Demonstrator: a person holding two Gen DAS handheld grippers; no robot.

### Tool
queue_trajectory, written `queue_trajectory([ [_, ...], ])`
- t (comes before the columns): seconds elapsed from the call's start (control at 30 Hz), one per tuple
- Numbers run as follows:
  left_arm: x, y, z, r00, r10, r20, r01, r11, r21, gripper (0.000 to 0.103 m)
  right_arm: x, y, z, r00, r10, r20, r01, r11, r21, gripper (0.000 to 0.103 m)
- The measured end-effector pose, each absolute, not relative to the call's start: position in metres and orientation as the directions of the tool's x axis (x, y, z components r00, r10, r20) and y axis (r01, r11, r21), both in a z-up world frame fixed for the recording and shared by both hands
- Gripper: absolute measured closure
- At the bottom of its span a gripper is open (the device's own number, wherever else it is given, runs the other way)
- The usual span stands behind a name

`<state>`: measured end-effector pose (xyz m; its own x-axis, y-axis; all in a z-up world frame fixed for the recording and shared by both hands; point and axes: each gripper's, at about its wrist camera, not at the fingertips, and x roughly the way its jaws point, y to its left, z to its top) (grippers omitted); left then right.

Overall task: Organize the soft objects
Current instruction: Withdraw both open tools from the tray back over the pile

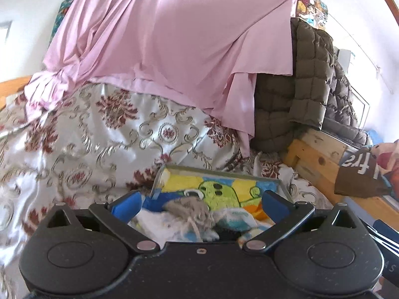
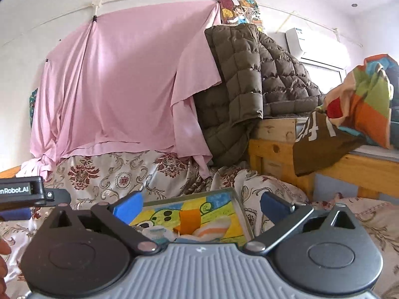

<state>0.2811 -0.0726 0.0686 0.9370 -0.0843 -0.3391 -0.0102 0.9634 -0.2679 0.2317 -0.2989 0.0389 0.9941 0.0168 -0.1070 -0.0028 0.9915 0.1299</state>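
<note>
A tray [image 1: 271,180] with a yellow, green and blue cartoon lining lies on the floral bedspread [image 1: 99,134]. In it are soft items: a grey knitted piece [image 1: 189,210] and white and blue cloths [image 1: 234,218]. My left gripper [image 1: 199,203] is open above them, holding nothing. In the right wrist view the same tray [image 2: 239,205] holds an orange block [image 2: 189,220], a striped orange-and-white sock [image 2: 212,229] and a white and blue cloth [image 2: 157,233]. My right gripper [image 2: 199,205] is open above them and empty. The left gripper's body [image 2: 22,191] shows at the left edge.
A pink sheet [image 2: 119,84] hangs behind the bed. A brown quilted jacket [image 2: 239,79] drapes over a wooden bed frame [image 2: 274,149]. A brown cloth with white letters [image 2: 319,139] and a colourful blanket [image 2: 361,102] hang off the frame at right.
</note>
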Motion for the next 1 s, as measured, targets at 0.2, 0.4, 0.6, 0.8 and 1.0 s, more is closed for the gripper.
queue_trajectory([
  [0.2,0.24,-0.069,0.064,0.937,-0.083,-0.34,-0.016,0.96,-0.279,0.001,0.194,-0.298,0.038,0.997,0.009,-0.075,0.002,0.99,0.142,0.0],
  [0.4,0.199,-0.068,0.06,0.945,-0.069,-0.319,-0.013,0.969,-0.248,0.001,0.163,-0.292,0.024,0.996,0.024,-0.089,-0.01,0.989,0.15,0.0],
  [0.6,0.165,-0.063,0.057,0.951,-0.051,-0.305,-0.014,0.979,-0.204,0.001,0.141,-0.284,0.017,0.994,0.033,-0.106,-0.018,0.99,0.139,0.0],
  [0.8,0.138,-0.052,0.052,0.949,-0.03,-0.313,-0.028,0.983,-0.179,0.001,0.124,-0.278,0.011,0.988,0.027,-0.149,-0.008,0.991,0.132,0.0],
  [1.0,0.116,-0.037,0.036,0.935,-0.009,-0.355,-0.055,0.984,-0.169,0.001,0.107,-0.268,0.002,0.976,0.038,-0.213,-0.009,0.991,0.133,0.0],
])
